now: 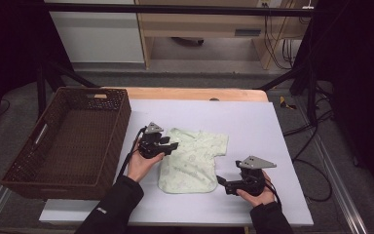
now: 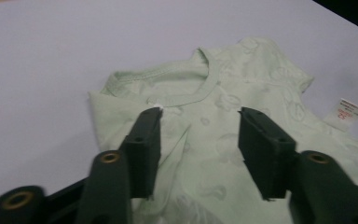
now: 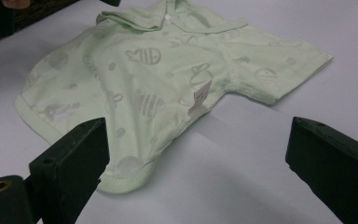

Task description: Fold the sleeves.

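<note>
A small pale green shirt (image 1: 193, 161) lies flat near the middle of the white-covered table (image 1: 253, 126), one sleeve already folded in over the body, so it looks set out for folding; its white label (image 3: 201, 97) sticks out at the side seam. The left claw (image 1: 171, 145) hovers over the folded sleeve beside the collar (image 2: 205, 86), jaws about half open with cloth beneath them but nothing pinched. The right claw (image 1: 222, 184) rests low at the hem corner, jaws wide apart and empty. A brown wicker basket (image 1: 27, 171) waits at the table's left, likely for the finished shirt.
</note>
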Motion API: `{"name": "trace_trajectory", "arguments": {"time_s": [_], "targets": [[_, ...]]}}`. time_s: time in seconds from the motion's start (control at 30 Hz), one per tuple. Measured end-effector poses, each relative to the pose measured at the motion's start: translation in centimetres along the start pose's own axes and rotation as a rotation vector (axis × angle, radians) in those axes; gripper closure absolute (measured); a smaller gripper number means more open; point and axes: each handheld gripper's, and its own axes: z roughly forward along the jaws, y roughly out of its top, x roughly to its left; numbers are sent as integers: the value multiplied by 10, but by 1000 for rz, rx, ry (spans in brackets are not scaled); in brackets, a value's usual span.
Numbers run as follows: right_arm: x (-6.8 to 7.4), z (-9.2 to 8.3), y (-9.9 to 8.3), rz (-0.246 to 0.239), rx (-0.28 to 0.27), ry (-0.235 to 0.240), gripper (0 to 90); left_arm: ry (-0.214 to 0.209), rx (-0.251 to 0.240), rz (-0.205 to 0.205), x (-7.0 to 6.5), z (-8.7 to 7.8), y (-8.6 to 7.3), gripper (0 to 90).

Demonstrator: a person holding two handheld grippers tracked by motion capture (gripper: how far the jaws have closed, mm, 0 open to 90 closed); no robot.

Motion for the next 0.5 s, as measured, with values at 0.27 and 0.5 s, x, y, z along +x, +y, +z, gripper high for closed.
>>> {"name": "trace_trajectory", "arguments": {"time_s": [0.27,0.5], "targets": [[-1,-2,6,8,-15,-15,60,-51,-40,1,-1,-27,-16,146],[-4,-3,14,9,-37,-23,59,-42,-77,-22,0,-51,-31,52]]}}
